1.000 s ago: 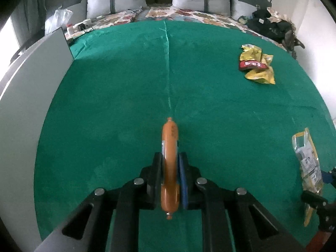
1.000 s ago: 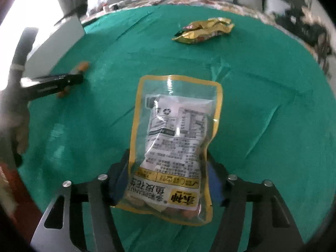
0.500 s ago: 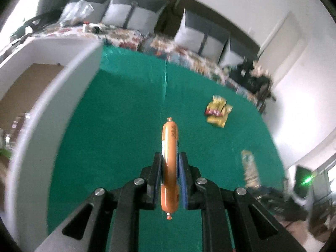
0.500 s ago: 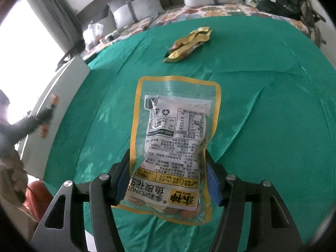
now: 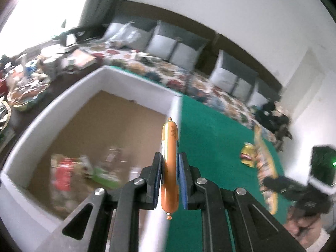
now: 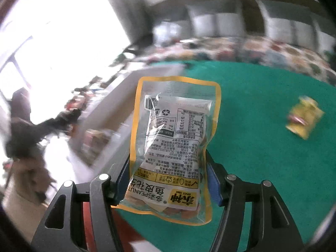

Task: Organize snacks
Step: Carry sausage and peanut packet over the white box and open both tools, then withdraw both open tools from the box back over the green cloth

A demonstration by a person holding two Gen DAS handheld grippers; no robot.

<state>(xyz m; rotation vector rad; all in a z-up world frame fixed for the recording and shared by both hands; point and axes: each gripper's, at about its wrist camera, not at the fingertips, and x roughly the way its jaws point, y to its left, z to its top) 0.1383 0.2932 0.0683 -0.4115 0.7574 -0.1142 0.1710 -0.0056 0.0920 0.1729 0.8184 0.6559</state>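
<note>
Standing upright, sausage [image 5: 169,163] pinched in left gripper [image 5: 170,180].

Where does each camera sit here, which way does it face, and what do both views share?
Left wrist: on the left gripper, shut on a sausage, looking down at the white box; the right gripper and a hand show.
Right wrist: on the right gripper, shut on a peanut bag; a blurred arm at left.
Shared: green cloth, yellow packets, box.

Snacks in white box [image 5: 84,174] motion-blurred, unreadable; yellow packets [image 6: 303,118] on cloth smeared, possibly chips.
</note>
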